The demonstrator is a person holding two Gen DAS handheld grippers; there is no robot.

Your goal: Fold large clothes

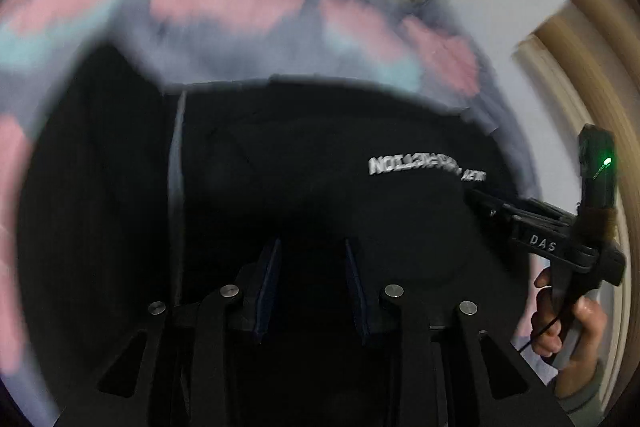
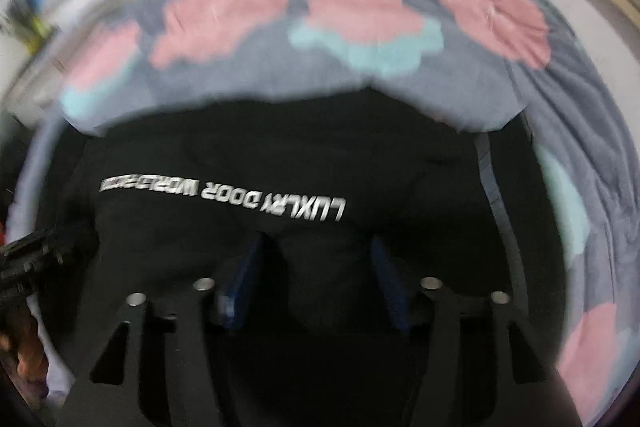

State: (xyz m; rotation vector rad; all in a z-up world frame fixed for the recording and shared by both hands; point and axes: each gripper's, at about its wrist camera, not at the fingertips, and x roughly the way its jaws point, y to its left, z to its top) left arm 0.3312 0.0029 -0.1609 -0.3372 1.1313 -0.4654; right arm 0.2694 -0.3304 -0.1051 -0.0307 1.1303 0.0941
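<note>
Left gripper (image 1: 310,287) nearest, jaws slightly apart, nothing between, hovering over black garment (image 1: 320,155). Garment lies flat on grey bedspread (image 2: 256,75) with pink flowers, white lettering (image 2: 224,193) across it. Right gripper (image 2: 316,283) jaws wider apart, empty, above cloth. Best next: pinch both edge corners evenly, lift together, keep fold line straight, avoid grabbing bedspread.

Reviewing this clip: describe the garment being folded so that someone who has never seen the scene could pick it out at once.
Start from the grey bed cover with pink and pale blue blotches that fills both wrist views. On it lies one large black garment, spread under both grippers. It is the only dark item there, and a line of silver-white lettering runs across it, seen upside down from the right wrist.
</note>
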